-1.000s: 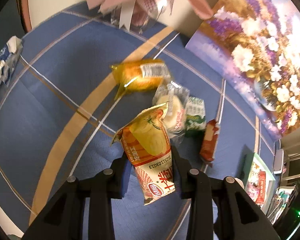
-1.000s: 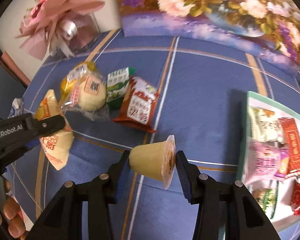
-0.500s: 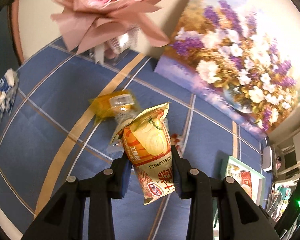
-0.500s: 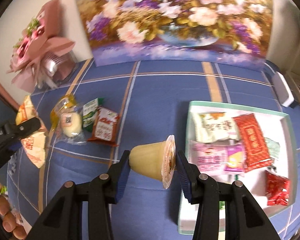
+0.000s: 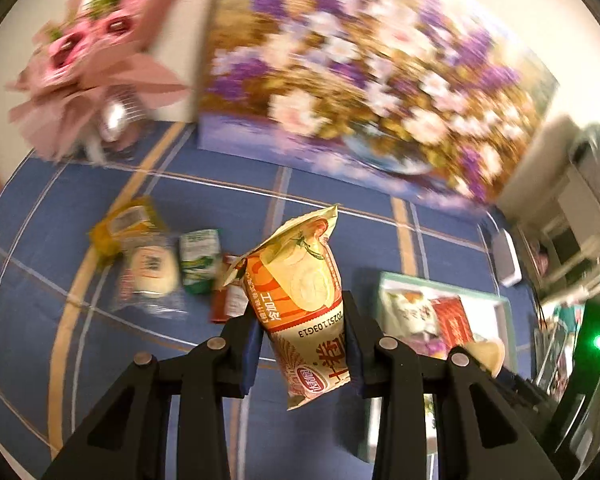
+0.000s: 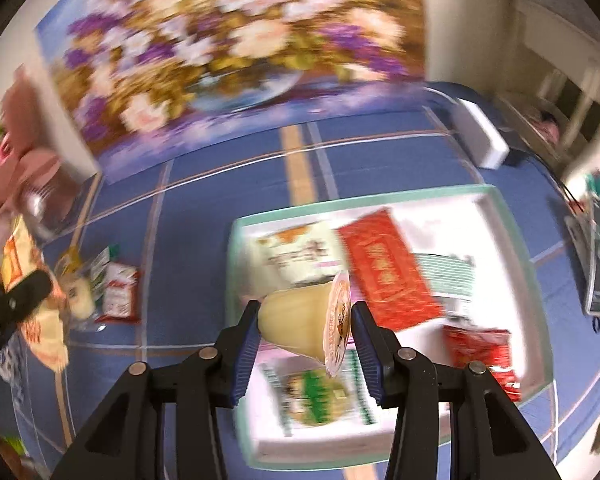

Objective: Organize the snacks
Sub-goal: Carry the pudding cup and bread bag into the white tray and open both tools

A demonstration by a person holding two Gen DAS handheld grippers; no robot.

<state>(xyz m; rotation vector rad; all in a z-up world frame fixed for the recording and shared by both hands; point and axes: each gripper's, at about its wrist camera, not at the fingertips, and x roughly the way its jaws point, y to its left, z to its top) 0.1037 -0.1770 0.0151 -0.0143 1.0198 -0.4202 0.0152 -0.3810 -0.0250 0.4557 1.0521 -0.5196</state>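
Above the tray [image 6: 500,200], the right tool [image 6: 305,320] grips a jelly cup [image 6: 300,320].

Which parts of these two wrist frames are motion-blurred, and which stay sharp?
Left wrist view: the flower painting and bouquet are smeared, while the left claw and its orange snack packet stay crisp. Right wrist view: the tray, its packets and the painting streak; the right claw and jelly cup are sharp. Both show fisheye bending at the edges.
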